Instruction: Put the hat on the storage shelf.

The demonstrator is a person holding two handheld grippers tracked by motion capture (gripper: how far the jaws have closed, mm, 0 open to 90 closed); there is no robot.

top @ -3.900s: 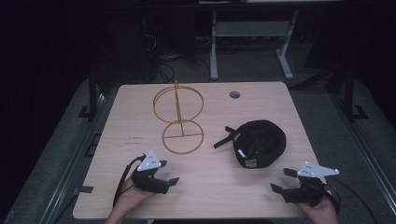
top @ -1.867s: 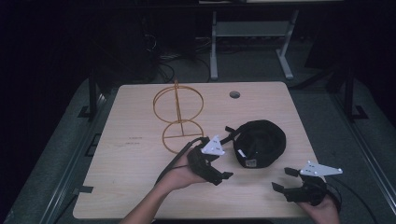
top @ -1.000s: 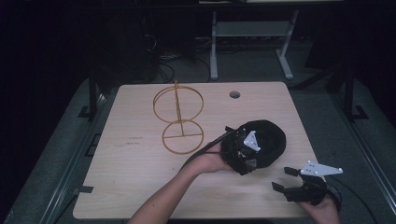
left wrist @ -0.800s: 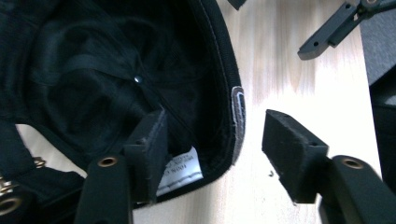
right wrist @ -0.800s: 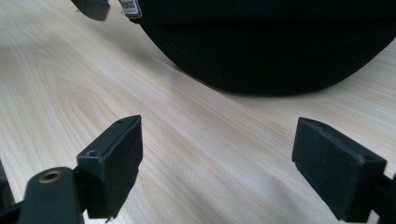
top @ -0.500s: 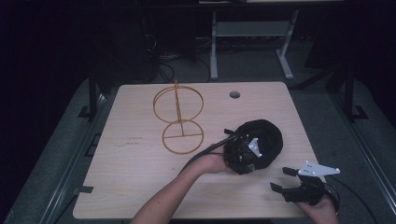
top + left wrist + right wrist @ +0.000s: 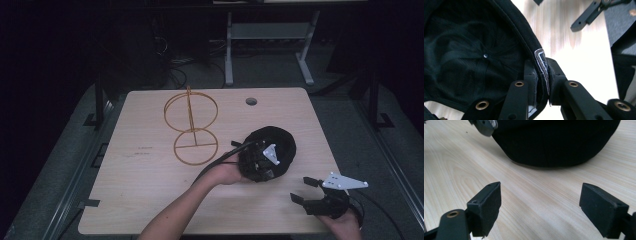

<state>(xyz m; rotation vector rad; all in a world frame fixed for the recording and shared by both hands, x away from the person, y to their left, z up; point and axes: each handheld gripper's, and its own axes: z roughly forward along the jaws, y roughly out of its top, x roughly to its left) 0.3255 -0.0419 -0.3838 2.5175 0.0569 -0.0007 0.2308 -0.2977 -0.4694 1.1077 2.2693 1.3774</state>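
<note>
A black cap (image 7: 277,145) lies on the right half of the wooden table (image 7: 150,200). My left gripper (image 7: 260,167) is at its near edge, shut on the cap's rim. In the left gripper view the rim (image 7: 524,32) with a white-edged label (image 7: 542,61) is pinched between the two jaws, and the cap's dark inside (image 7: 461,50) spreads to the left. My right gripper (image 7: 304,191) rests near the table's front right corner, open, with bare wood between its fingers (image 7: 486,197). The cap (image 7: 554,142) lies just beyond it in the right gripper view.
A gold wire stand (image 7: 190,125) of two rings on a post stands at the table's middle back. A round cable hole (image 7: 251,101) is at the back right. Dark floor, table legs and cables surround the table.
My left gripper has travelled from the table's front left to the cap and shut on its rim. The right gripper has barely moved.
</note>
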